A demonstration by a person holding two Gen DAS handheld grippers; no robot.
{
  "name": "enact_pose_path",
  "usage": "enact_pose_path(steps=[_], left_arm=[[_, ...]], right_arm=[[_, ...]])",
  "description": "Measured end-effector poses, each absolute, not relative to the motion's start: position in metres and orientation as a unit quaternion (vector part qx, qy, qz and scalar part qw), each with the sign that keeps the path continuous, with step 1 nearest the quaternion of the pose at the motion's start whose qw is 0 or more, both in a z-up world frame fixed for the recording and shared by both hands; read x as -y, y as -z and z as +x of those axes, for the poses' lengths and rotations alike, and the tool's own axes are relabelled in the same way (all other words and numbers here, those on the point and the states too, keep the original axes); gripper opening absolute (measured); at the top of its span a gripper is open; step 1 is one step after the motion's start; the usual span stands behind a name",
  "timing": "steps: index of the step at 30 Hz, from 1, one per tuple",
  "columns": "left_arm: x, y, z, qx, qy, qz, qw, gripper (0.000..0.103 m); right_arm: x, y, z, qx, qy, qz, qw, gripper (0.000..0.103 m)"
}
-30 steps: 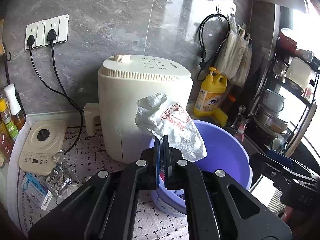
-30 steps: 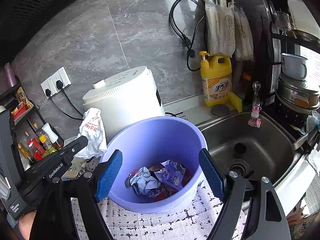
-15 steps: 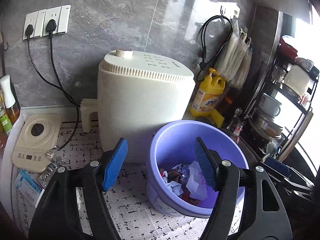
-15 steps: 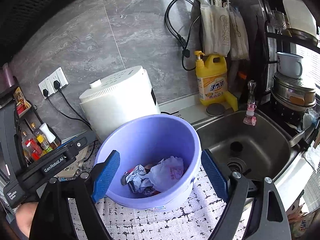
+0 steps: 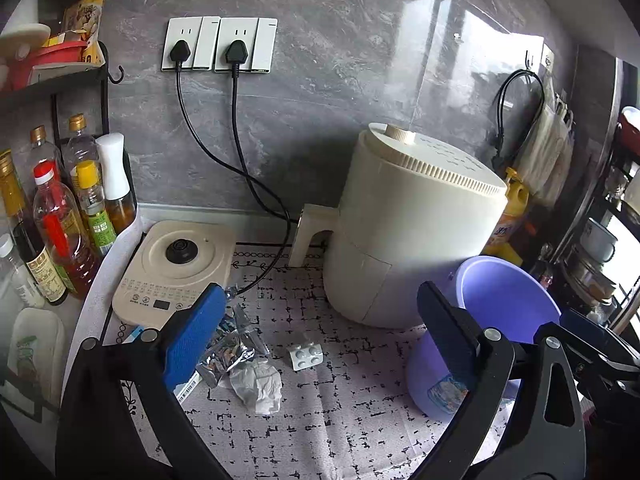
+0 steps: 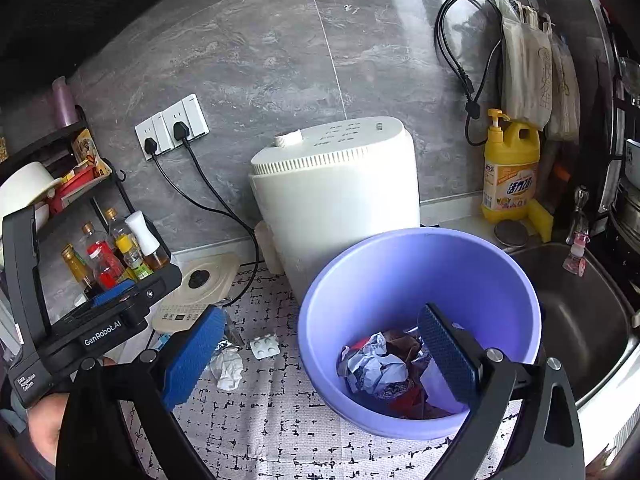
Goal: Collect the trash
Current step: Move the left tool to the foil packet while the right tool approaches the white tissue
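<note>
Left gripper [image 5: 320, 332], jaws just spread and empty, faced the tissue [image 5: 258, 386] beside the bucket [image 5: 504, 300]: light, soft, pinch anywhere.

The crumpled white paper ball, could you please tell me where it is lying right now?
In the left wrist view the crumpled white paper ball lies on the patterned mat, beside the silver foil wrapper and left of the small white blister pack.

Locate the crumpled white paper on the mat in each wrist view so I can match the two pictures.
Left wrist view: the crumpled white paper lies low and left of centre on the mat, just below the foil wrapper.
Right wrist view: the same paper lies lower left, left of the purple bucket.
Shared landmark: the small white blister pack, just right of and above the paper.
</note>
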State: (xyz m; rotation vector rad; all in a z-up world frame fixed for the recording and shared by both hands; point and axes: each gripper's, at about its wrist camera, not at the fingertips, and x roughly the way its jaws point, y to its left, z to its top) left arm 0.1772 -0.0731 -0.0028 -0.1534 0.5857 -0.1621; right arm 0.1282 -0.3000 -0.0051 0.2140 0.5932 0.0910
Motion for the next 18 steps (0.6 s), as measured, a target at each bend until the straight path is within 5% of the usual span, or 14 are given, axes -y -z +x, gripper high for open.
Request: enact_pose_path(steps=[18], left_arm=[[-0.021, 0.024, 0.178, -0.309, 0.014, -0.088, 0.947, 0.095]], right_arm=[[0.210, 0.018, 0.159, -0.309, -0.127, 0.082, 0.939, 0.095]])
